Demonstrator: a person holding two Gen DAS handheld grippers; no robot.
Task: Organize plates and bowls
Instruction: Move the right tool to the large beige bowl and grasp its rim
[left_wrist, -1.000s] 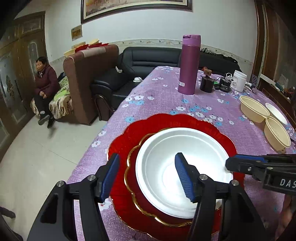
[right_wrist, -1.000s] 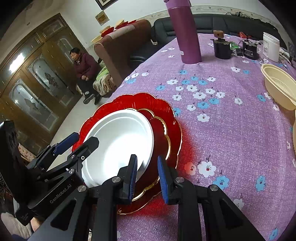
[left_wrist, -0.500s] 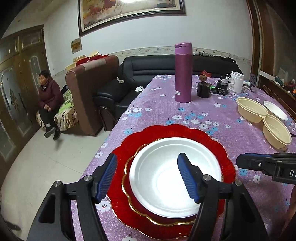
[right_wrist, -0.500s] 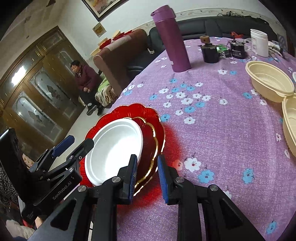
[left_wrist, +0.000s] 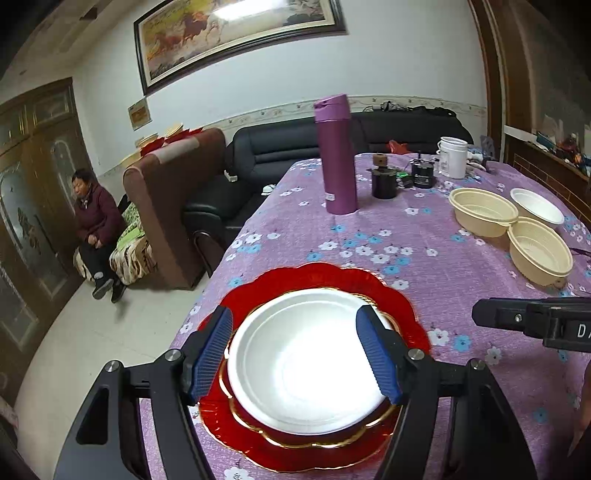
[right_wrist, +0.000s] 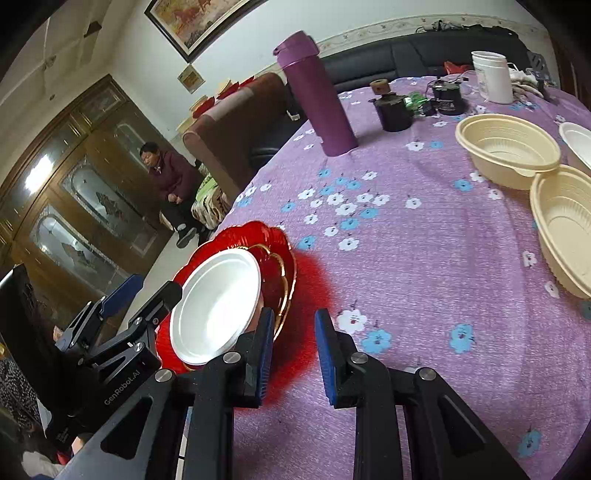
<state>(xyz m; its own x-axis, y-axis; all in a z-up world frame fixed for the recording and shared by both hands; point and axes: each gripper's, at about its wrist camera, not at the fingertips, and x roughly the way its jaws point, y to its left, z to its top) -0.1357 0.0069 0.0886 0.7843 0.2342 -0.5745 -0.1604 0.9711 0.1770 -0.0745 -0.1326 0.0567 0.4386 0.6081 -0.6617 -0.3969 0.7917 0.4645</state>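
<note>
Left gripper jaws apart, nothing clamped; they've just been opening wider. Seen through them: white plate, not touched by either pad as far as the left wrist view shows.

White plate sits nested in a smaller gold-rimmed red plate, which sits in a large scalloped red plate. Stack is on the purple floral tablecloth, at the table's near edge, 6 o'clock in the left wrist view.

Right gripper jaws narrowly apart, nothing between them, just bare cloth and the plates' red glow. The stack is at its 10 o'clock, just beside its left finger. In the left wrist view the right gripper pokes in at 3 o'clock.

Two cream bowls touching each other at 2 o'clock, well apart from the stack. A white bowl just behind them.

Purple flask upright at 12 o'clock. Small dark jars and a white tub farther back, 1 o'clock.

Person seated off the table at 9 o'clock, next to a brown armchair.
</note>
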